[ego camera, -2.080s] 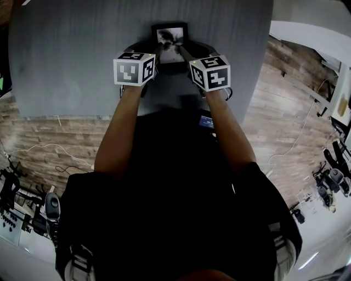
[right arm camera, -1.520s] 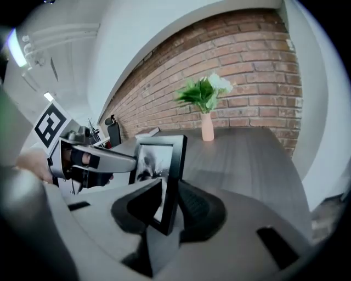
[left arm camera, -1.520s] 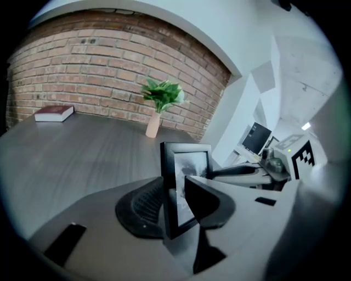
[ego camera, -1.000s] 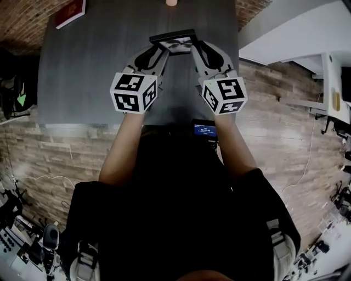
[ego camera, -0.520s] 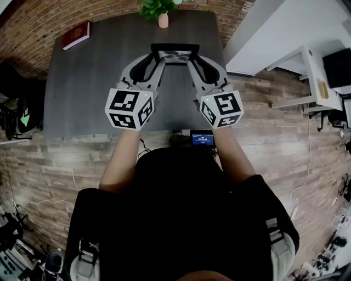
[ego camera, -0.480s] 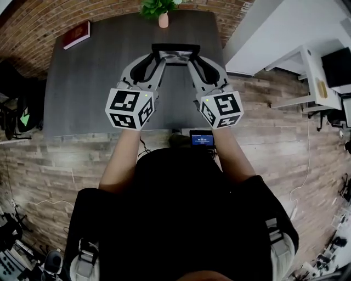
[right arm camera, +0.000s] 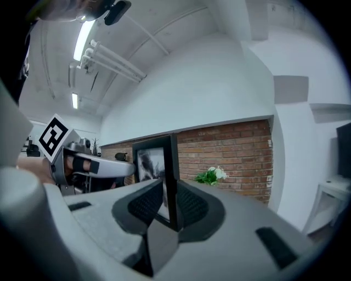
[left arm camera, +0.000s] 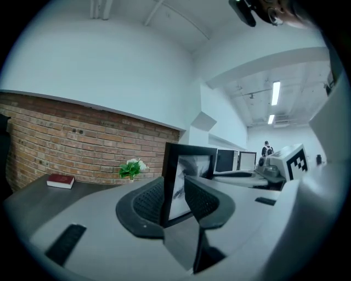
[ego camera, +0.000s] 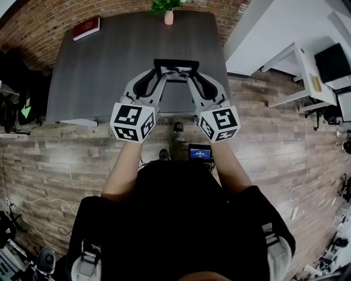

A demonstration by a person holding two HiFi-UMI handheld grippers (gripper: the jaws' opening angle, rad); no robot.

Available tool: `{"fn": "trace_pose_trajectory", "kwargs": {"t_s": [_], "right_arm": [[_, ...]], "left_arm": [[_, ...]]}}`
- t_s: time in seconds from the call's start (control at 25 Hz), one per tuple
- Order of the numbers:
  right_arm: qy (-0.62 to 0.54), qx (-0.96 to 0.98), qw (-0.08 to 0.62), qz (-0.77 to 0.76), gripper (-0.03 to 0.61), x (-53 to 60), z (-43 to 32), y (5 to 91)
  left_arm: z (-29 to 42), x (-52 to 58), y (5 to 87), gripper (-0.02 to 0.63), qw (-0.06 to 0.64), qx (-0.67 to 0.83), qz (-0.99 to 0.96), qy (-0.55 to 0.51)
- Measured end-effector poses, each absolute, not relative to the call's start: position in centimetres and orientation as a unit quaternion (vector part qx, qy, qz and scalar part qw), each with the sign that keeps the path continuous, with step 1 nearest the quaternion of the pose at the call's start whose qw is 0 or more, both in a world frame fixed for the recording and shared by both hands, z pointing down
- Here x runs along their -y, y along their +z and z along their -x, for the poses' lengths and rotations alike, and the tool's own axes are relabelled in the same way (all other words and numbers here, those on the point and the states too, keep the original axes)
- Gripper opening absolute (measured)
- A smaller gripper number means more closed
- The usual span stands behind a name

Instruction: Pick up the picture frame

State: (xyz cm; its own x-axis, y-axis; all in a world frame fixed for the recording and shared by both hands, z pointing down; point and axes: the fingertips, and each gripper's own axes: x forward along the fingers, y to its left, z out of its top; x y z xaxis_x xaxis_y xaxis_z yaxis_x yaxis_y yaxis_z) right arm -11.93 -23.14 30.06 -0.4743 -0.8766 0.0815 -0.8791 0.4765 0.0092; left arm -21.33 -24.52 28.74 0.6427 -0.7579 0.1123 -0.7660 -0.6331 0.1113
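At the upper left of the head view a red book [ego camera: 86, 28] lies on the dark bench [ego camera: 104, 71]. The left claw [ego camera: 156, 77] is clenched on the left edge of the picture frame [ego camera: 176, 69], which stands upright at upper centre, over the bench's near part. A potted plant [ego camera: 168, 11] sits at the top edge. The right claw [ego camera: 193, 77] grips the frame's right edge.

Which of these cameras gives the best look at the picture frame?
The left gripper view: the picture frame stands close, with its photo turned toward the camera. The right gripper view shows the frame closer to edge-on. The head view shows the frame small, from above.
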Motion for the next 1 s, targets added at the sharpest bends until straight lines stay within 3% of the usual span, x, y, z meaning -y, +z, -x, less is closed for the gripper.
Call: {"fn": "trace_pose_trajectory", "kwargs": {"t_s": [0.48,1.0], "right_arm": [[0.000,0.870,0.028,-0.492,0.083,14.1,10.9,28.6],[0.023,0.872,0.019,-0.488,0.082,1.7,1.6,31.1]], "left_arm": [[20.4,15.0,27.6,0.103,0.053,0.439,-0.897,0.031],[11.1,2.9,30.1,0.097,0.055,0.432,-0.898,0.063]]}}
